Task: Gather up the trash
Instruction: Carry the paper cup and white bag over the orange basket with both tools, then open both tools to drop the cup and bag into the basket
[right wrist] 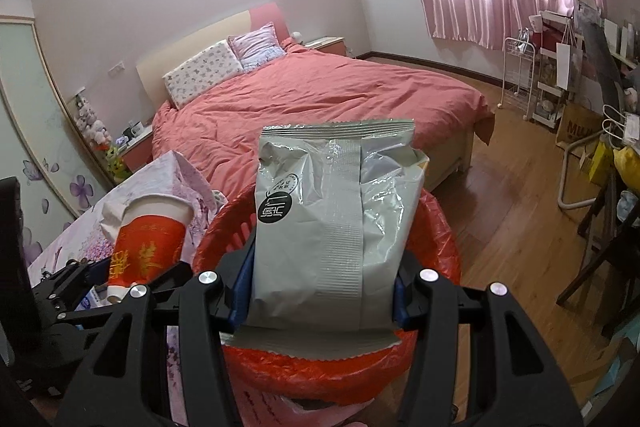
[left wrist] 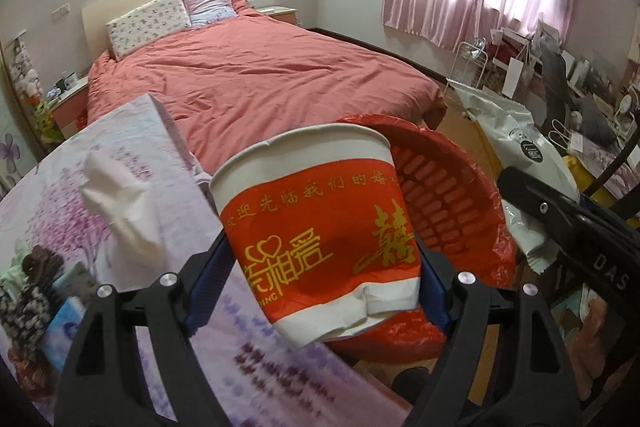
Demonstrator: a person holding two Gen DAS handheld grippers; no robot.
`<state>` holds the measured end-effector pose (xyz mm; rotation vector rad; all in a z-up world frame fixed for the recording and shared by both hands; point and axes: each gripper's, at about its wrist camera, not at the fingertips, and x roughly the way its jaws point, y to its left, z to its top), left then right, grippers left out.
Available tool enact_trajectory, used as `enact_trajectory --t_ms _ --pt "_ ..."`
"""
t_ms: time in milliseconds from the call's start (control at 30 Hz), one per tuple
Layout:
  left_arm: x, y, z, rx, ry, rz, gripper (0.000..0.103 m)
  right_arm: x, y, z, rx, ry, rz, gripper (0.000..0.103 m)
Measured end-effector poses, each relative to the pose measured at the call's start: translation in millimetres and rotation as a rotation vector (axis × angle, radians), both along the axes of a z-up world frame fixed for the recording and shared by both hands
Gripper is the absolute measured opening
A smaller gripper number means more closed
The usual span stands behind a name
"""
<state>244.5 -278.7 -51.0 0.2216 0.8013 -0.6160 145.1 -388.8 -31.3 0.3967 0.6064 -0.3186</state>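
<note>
My left gripper (left wrist: 320, 279) is shut on a red and white paper cup (left wrist: 316, 223), crumpled at its base, held at the left rim of a red waste basket (left wrist: 448, 187) lined with a red bag. My right gripper (right wrist: 320, 287) is shut on a silver snack bag (right wrist: 332, 219) and holds it upright over the same basket (right wrist: 436, 239). The cup (right wrist: 148, 243) and left gripper (right wrist: 116, 279) show at the left of the right wrist view. The right gripper's body (left wrist: 568, 223) and the snack bag (left wrist: 520, 151) show at the right of the left wrist view.
A table with a floral pink cloth (left wrist: 132, 155) carries a crumpled tissue (left wrist: 120, 199) and small boxes (left wrist: 64, 323). A bed with a coral cover (right wrist: 320, 95) lies behind. Shelves, bags and a chair (right wrist: 588, 131) crowd the right wall over wooden floor (right wrist: 500, 203).
</note>
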Motion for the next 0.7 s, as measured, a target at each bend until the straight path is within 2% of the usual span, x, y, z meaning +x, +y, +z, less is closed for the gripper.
enact_trajectory --t_ms 433,567,700 --pt "13 -30 -25 0.053 0.003 -0.051 0.080 4 -20 -6 0.097 -0.028 0.013 0.056" --pt "15 -31 -30 0.072 -0.006 -0.036 0.090 5 -23 -7 0.123 -0.040 0.015 0.070" --pt "18 -25 -34 0.081 0.003 -0.013 0.091 5 -25 -8 0.128 -0.041 0.007 0.077"
